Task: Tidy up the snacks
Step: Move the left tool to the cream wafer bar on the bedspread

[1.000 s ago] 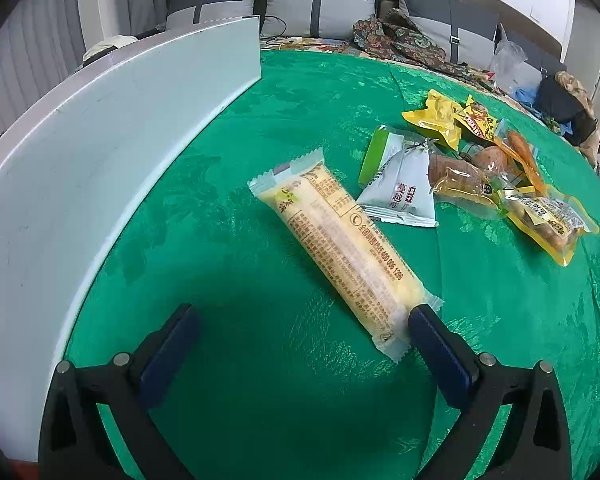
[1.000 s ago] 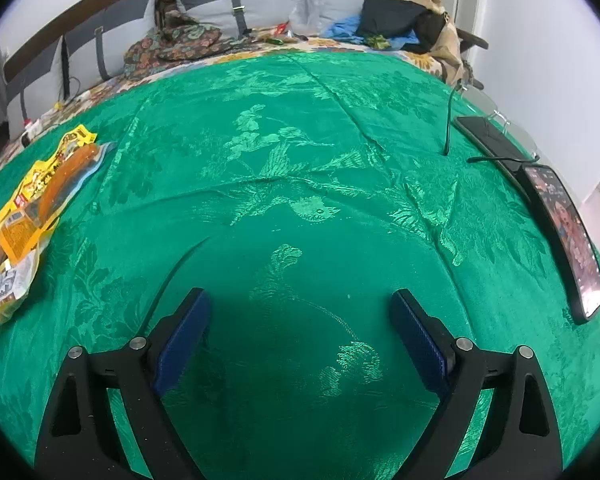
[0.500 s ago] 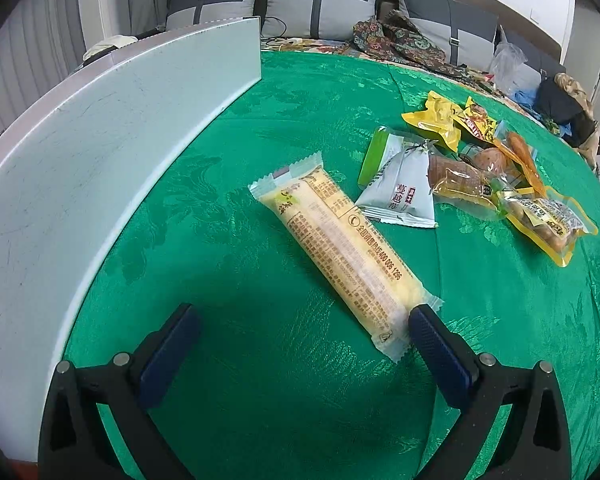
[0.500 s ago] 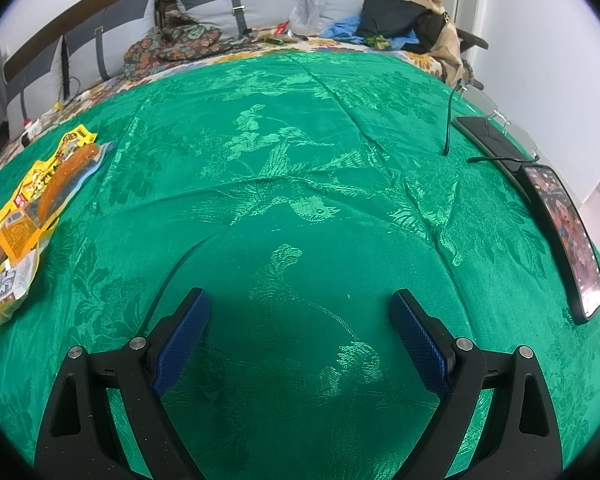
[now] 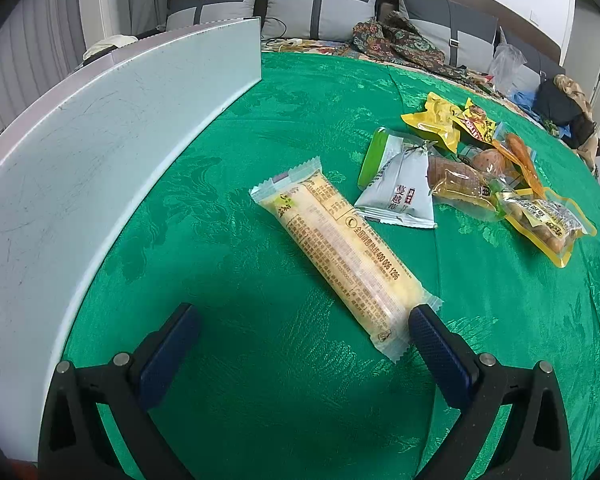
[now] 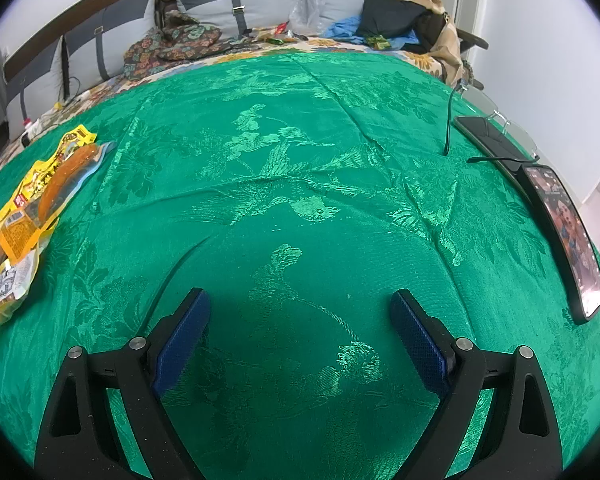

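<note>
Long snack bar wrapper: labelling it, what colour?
Pale yellow long snack bar wrapper with clear crimped ends; left wrist view shows it best.

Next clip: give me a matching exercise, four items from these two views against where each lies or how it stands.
Items:
1. long pale snack bar
2. grey-white pouch
3. phone
4. left tool

Places or states:
A. at the right edge of the green cloth, screen lit
B. open, nothing between its fingers
C. diagonal on the cloth, near end beside the left tool's right finger
D. overlapping a green packet

Pairs: 1-C, 2-D, 3-A, 4-B
</note>
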